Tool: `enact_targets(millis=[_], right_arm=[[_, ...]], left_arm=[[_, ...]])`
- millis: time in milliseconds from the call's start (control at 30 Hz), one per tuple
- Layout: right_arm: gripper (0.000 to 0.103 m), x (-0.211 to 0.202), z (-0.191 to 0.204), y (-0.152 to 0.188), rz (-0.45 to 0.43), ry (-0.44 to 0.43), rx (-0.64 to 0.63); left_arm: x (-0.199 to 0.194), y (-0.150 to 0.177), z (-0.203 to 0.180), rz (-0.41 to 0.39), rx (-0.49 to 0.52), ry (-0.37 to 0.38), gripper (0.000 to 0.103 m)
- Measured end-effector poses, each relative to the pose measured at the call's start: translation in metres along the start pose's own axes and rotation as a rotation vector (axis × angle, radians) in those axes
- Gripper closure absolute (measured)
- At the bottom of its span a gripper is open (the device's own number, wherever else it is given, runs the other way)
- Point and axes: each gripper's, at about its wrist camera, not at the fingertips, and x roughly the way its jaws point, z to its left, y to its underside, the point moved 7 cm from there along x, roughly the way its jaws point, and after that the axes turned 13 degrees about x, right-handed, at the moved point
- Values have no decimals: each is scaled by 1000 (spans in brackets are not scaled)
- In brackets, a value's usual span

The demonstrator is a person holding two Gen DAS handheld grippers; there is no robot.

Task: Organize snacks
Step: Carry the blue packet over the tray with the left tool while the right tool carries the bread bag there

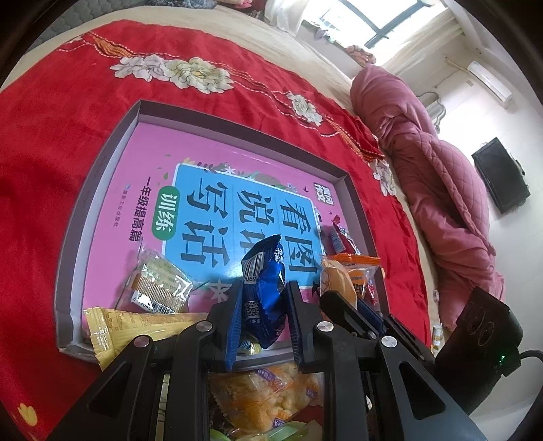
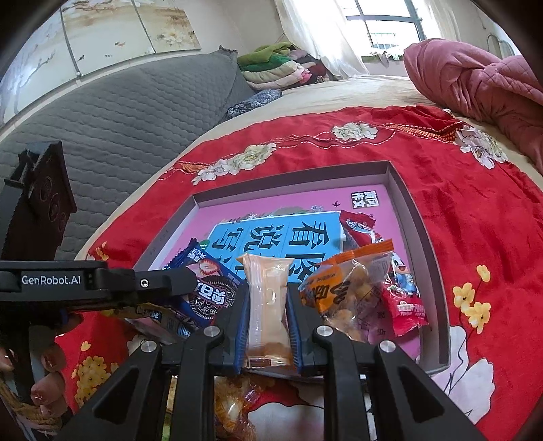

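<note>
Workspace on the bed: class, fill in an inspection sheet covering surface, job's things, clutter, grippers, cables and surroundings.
Surface: red flowered blanket spread on a bed.
Job's things: shallow box with pink printed floor; inside it a yellow wafer pack, an orange snack bag and a red packet.
Clutter: more snack packs lying below the box's near edge.
Grippers: left gripper shut on a blue cookie packet; right gripper shut on a pale wrapped cake.
Cables: a black lead at the right edge of the left wrist view.
Surroundings: pink quilt, window, grey padded headboard.
</note>
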Motion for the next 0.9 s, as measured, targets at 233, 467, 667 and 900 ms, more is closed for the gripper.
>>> enact_targets(millis=[233,467,667,900], right_arm=[[80,0,0,0,4,2,0],[74,-2,4,2,1,0,-24],[72,-8,8,1,-21,-5,-38],[71,-14,8,0,-36,-2,-55]], left_arm=[[0,1,0,2,-6,2,78],[-2,3,3,7,-20,12,78],[-2,3,3,12,-23,14,78],[-2,5,4,22,-32,15,77]])
